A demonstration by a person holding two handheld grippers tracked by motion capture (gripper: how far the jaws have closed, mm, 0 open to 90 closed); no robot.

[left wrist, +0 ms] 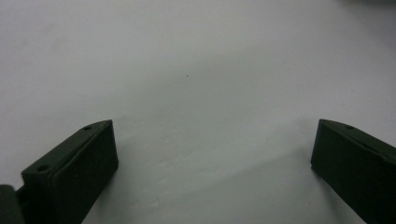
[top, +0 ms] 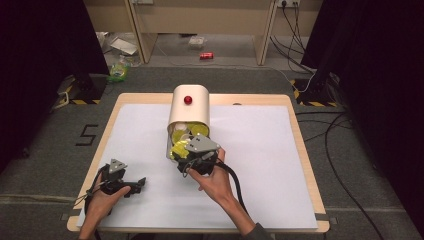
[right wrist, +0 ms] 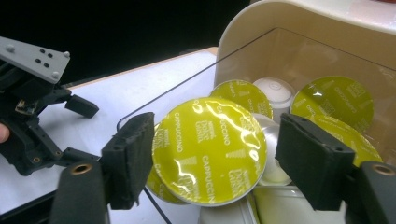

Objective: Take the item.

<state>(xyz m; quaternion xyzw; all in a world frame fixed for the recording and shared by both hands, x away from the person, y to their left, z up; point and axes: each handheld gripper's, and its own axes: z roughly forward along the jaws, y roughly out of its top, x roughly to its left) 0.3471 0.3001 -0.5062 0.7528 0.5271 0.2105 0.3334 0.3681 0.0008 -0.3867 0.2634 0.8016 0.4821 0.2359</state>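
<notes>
Right claw (right wrist: 212, 158) at mouth of cream capsule dispenser (top: 189, 106) mid-table, jaws flanking yellow-green cappuccino capsule (right wrist: 210, 150), left pad touching rim, right pad apart, no firm grip; left claw (top: 136, 185) wide open, empty, low over white table (top: 260, 150) near front-left.

White-topped table (top: 260, 150), capsule dispenser (top: 189, 107) apparently atop

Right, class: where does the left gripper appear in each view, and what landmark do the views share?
High view: left gripper lower left, over the white sheet.
Left gripper view: left gripper along the bottom, black jaws open in both corners.
Right gripper view: left gripper at the far left.
Shared landmark: the white sheet.
</notes>
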